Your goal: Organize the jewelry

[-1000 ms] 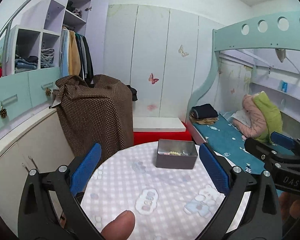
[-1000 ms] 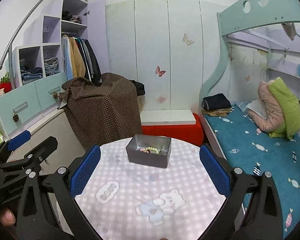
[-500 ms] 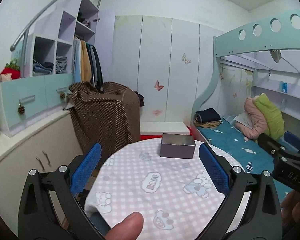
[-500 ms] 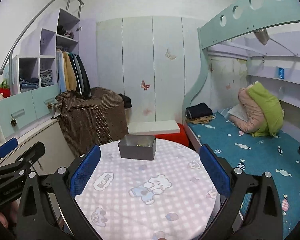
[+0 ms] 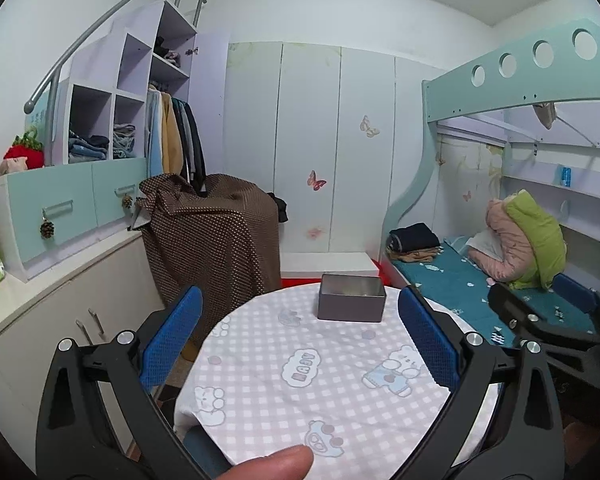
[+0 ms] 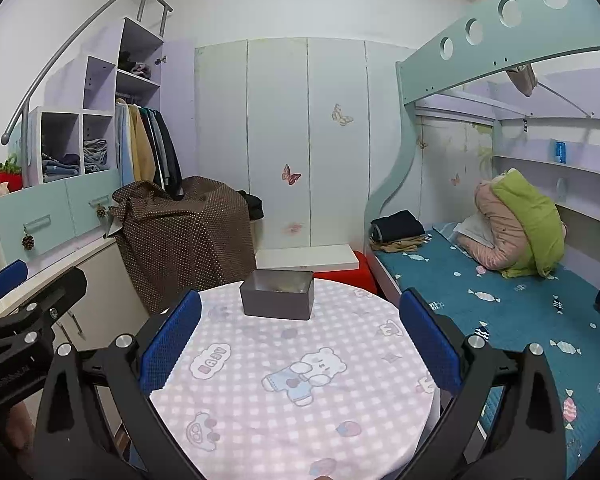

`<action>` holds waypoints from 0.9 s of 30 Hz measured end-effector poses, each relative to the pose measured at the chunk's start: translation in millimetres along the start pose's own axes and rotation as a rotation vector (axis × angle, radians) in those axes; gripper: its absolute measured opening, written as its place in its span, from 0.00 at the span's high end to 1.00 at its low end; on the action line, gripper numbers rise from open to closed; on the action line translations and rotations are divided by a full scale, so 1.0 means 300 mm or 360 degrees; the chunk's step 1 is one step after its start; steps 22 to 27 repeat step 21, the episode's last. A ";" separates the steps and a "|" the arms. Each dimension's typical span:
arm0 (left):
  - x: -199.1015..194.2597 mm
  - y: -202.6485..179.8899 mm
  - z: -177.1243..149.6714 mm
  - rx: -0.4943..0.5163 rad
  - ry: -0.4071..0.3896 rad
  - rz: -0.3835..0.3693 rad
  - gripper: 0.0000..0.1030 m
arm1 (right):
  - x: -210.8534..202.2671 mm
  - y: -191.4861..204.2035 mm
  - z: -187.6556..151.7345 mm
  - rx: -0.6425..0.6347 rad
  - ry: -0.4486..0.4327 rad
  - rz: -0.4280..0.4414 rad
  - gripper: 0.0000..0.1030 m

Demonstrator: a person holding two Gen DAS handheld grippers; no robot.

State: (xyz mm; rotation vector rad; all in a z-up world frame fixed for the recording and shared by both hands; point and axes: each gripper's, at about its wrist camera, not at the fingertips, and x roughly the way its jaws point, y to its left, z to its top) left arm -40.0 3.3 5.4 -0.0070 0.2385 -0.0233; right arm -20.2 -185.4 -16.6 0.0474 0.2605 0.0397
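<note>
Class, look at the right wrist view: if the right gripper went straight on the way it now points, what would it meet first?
Probably the grey tin box at the far side of the round table. The right gripper, jaws open and empty, points along the tabletop towards it. Depth is unclear, so it might pass just above the box.

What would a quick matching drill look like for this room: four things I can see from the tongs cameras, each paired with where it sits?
Things:
1. grey box
2. brown dotted cloth
3. folded dark clothes
4. pink and green jackets

Places:
A. bundled on the bed against the shelf wall
B. far edge of the round table
C. foot of the bed, near the wardrobe
D. draped over something beside the left cabinet

Pairs: 1-B, 2-D, 3-C, 4-A

Both the left tongs and right tongs are open and hold nothing.
</note>
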 end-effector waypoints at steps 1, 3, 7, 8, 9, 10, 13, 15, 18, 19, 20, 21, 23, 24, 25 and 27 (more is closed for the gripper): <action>-0.003 -0.001 0.001 0.0000 -0.0005 0.0001 0.05 | 0.000 -0.005 -0.002 0.0002 -0.0001 0.0000 0.07; -0.002 0.001 0.002 -0.0010 -0.0004 -0.0009 0.05 | 0.002 -0.004 -0.002 -0.0005 0.0002 -0.0003 0.07; 0.000 0.007 0.003 -0.0018 -0.0002 -0.0017 0.05 | 0.002 -0.009 -0.010 -0.0008 0.0011 0.0002 0.07; -0.001 0.007 0.004 -0.0018 -0.0004 -0.0020 0.05 | 0.003 -0.010 -0.010 -0.0010 0.0012 0.0001 0.07; -0.002 0.008 0.004 -0.0024 -0.0009 -0.0026 0.05 | 0.004 -0.009 -0.010 -0.0013 0.0013 0.0002 0.07; -0.005 0.011 0.005 -0.0034 -0.0016 -0.0032 0.05 | 0.004 -0.009 -0.013 -0.0012 0.0014 0.0004 0.07; -0.010 0.016 0.008 -0.0039 -0.0029 -0.0032 0.05 | 0.007 -0.010 -0.016 -0.0010 0.0023 0.0008 0.07; -0.007 0.013 0.010 -0.0027 -0.0027 -0.0011 0.05 | 0.006 -0.008 -0.018 -0.0013 0.0025 0.0011 0.07; -0.003 0.010 0.007 -0.0028 -0.0015 0.0009 0.05 | 0.001 -0.007 -0.019 -0.0014 0.0021 0.0012 0.07; -0.001 0.008 0.007 -0.0031 -0.0010 0.0007 0.05 | 0.000 -0.006 -0.018 -0.0014 0.0020 0.0011 0.07; -0.001 0.007 0.007 -0.0035 -0.0008 0.0006 0.05 | 0.000 -0.006 -0.018 -0.0016 0.0020 0.0009 0.07; -0.002 0.008 0.006 -0.0038 -0.0008 0.0007 0.05 | -0.002 -0.007 -0.018 -0.0017 0.0019 0.0007 0.07; -0.002 0.008 0.006 -0.0038 -0.0008 0.0007 0.05 | -0.002 -0.007 -0.018 -0.0017 0.0019 0.0007 0.07; -0.002 0.008 0.006 -0.0038 -0.0008 0.0007 0.05 | -0.002 -0.007 -0.018 -0.0017 0.0019 0.0007 0.07; -0.002 0.008 0.006 -0.0038 -0.0008 0.0007 0.05 | -0.002 -0.007 -0.018 -0.0017 0.0019 0.0007 0.07; -0.002 0.008 0.006 -0.0038 -0.0008 0.0007 0.05 | -0.002 -0.007 -0.018 -0.0017 0.0019 0.0007 0.07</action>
